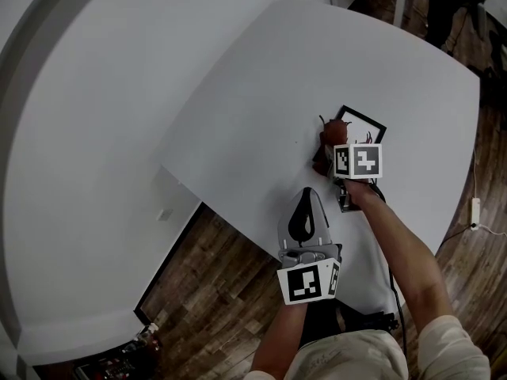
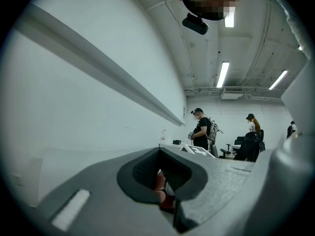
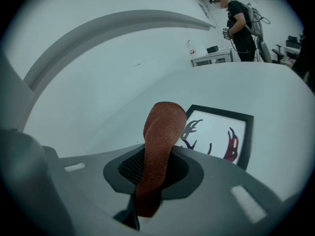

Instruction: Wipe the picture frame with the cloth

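With our right gripper (image 3: 153,173) pinching the rust-brown cloth (image 3: 160,141) beside a corner of the black picture frame (image 3: 247,136), which lies flat mid-surface on the white table (image 1: 261,77), we should press lightly and sweep edgewise, keeping our left gripper (image 2: 165,183), jaws pressed together on nothing, ready to steady the frame.

White worktop (image 1: 261,77) set at angle; wood floor (image 1: 214,267) beyond near edge. Black picture frame (image 1: 363,125) flat on worktop, right of centre. Right hand-held gripper (image 1: 326,155) at frame's near-left corner, red-brown cloth (image 1: 325,142) bunched at its tip, touching frame. Left hand-held gripper (image 1: 306,195) nearer person, jaws meeting at tip, over worktop near edge, apart from frame. Forearms reach in from bottom.
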Available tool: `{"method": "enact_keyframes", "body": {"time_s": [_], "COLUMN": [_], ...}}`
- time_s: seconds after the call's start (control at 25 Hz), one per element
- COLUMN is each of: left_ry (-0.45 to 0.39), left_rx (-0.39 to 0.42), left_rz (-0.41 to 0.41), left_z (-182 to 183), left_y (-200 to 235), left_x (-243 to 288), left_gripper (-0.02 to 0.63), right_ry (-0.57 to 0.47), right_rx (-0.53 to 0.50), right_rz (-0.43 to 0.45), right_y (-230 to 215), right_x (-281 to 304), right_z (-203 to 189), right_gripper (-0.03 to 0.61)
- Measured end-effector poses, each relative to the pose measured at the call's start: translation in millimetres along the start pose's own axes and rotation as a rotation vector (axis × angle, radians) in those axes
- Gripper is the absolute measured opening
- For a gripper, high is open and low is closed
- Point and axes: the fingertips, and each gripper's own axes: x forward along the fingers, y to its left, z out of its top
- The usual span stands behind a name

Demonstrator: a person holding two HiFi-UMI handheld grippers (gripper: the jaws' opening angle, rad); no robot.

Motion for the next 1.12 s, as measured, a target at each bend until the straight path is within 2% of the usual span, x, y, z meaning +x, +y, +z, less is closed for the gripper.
{"method": "enact_keyframes", "body": {"time_s": [0.12, 0.28, 0.48, 0.56, 0.84, 1.12], "left_ry": [-0.016, 0.005, 0.003, 0.02, -0.002, -0.005], "left_rx": [-0.024, 0.005, -0.006, 0.014, -0.031, -0.027], "left_rz": [0.019, 0.01, 0.009, -0.005, -0.019, -0.043], "left_z": [3, 1, -1, -4, -1, -2], "left_y": [8, 15, 17, 14, 1, -22], "left_x": [2, 2, 6, 7, 16, 12], "left_gripper": [0.0, 0.0, 0.0, 0.0, 0.0, 0.0], "right_ry": [0.02, 0.034, 0.042, 0.042, 0.033, 0.02], "right_rx": [-0.024, -0.012, -0.02, -0.023, 0.02, 0.068], "right_rz": [0.001, -0.007, -0.023, -0.032, -0.085, -0.115], "right_y": [12, 16, 13, 6, -33, -69], "right_x": [15, 28, 28, 21, -14, -52], "right_z": [-5, -9, -12, -13, -28, -51], "right_gripper": [0.095, 0.095, 0.095, 0.095, 0.095, 0.096]}}
